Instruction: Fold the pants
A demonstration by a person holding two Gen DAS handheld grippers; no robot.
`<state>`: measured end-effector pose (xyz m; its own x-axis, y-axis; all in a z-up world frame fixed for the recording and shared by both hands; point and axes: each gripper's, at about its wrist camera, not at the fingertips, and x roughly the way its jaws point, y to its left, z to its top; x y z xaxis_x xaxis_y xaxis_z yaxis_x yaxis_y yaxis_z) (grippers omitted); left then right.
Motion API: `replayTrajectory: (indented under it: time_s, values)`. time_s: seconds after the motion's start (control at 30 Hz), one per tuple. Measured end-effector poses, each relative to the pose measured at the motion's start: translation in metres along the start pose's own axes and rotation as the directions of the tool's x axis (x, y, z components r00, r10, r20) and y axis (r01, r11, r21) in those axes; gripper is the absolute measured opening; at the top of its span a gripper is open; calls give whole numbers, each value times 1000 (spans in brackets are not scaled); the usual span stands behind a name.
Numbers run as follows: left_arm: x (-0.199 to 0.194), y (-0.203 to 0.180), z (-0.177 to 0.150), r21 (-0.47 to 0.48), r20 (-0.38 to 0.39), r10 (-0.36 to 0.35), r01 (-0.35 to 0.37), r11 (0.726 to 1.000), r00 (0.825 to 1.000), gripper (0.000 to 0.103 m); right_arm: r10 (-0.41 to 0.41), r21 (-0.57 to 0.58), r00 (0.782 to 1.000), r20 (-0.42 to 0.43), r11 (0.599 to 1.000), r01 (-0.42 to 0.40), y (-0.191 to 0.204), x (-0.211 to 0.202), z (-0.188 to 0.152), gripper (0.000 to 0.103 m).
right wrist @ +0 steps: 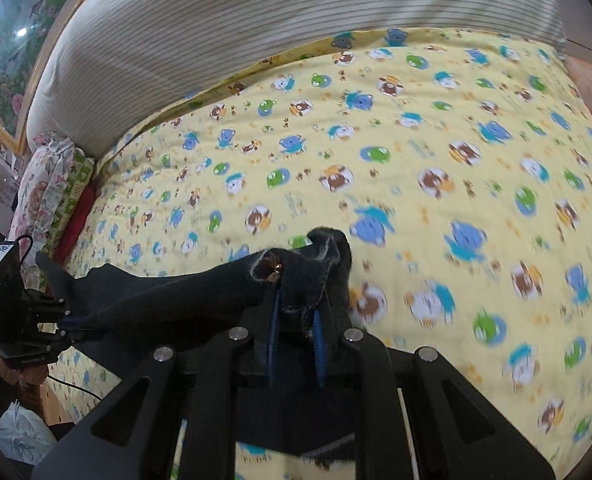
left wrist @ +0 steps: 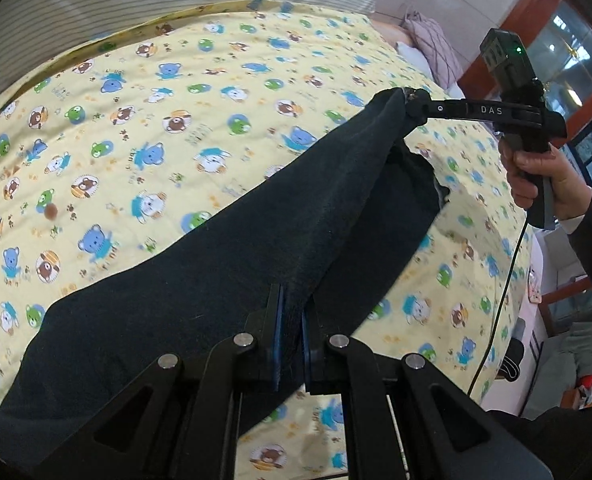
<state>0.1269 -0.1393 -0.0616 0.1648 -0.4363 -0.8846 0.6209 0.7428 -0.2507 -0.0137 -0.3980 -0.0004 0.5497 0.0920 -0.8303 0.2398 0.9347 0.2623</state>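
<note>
Dark navy pants (left wrist: 232, 256) hang stretched between my two grippers above a bed with a yellow bear-print sheet (left wrist: 156, 112). My left gripper (left wrist: 292, 320) is shut on one edge of the pants. My right gripper (left wrist: 406, 98) shows in the left wrist view, held in a hand, shut on the far end of the pants. In the right wrist view my right gripper (right wrist: 296, 312) is shut on bunched dark fabric (right wrist: 308, 264) with a small metal button. The left gripper (right wrist: 66, 322) shows at the left there, also clamped on the pants.
A grey striped headboard cushion (right wrist: 256, 20) runs along the bed's far side. Floral pillows (right wrist: 44, 184) lie at the bed's left end. A purple cushion (left wrist: 432, 44) and wooden-framed glass doors (left wrist: 536, 20) stand beyond the bed. A cable (left wrist: 508, 288) hangs from the right gripper.
</note>
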Motion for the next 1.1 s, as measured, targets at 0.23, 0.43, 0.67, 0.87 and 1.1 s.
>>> replayTrajectory:
  time_s: [0.23,0.43,0.67,0.87,1.1]
  values:
    - [1,-10,-13,-5,-1,3,-3,1000,1000,6,-10,15,1000,26,1000,10,-1,-17,-29,16]
    - [-1,-16,-24,19,-2,5,-5,1000,1000,6,-2,35,998,61,999,0,1,-31,-46,16]
    - [21,-15,-34,4,-44,-5,6,1000,999,6,-29,54,999,30,998,27,-5,-21,-65,16]
    - [22,-16,-36,-6,-42,0,0,1000,999,6,-29,88,998,50,996,25,-4,-28,-76,16]
    - [42,-15,-42,-13,-91,-2,1,1000,996,11,-74,114,996,-42,990,79,-13,-6,-92,18]
